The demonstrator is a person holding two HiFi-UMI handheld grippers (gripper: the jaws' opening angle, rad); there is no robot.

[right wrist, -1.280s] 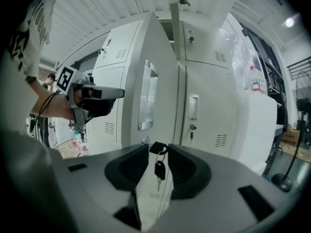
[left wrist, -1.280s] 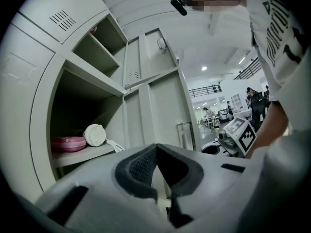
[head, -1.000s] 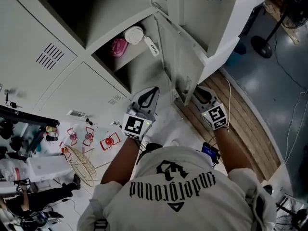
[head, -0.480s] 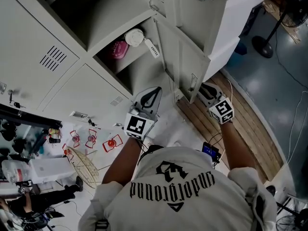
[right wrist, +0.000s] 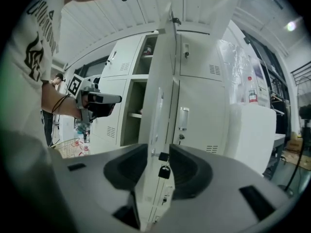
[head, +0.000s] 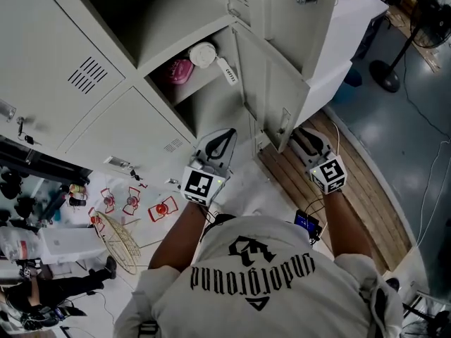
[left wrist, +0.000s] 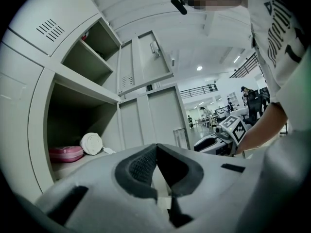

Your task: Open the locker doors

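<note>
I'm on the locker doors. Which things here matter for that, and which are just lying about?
For the job: open locker door; shut locker doors at left.
Lying about: pink case and white round object on the shelf; fan; wicker basket.

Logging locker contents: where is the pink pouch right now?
In the head view, the pink pouch lies on the open compartment's shelf, upper centre, just left of the white roll.

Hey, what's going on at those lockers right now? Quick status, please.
Left gripper shut, empty. Right gripper jaws just opening, straddling the lower locker door edge. Door swung open; nothing blocking it in view.
</note>
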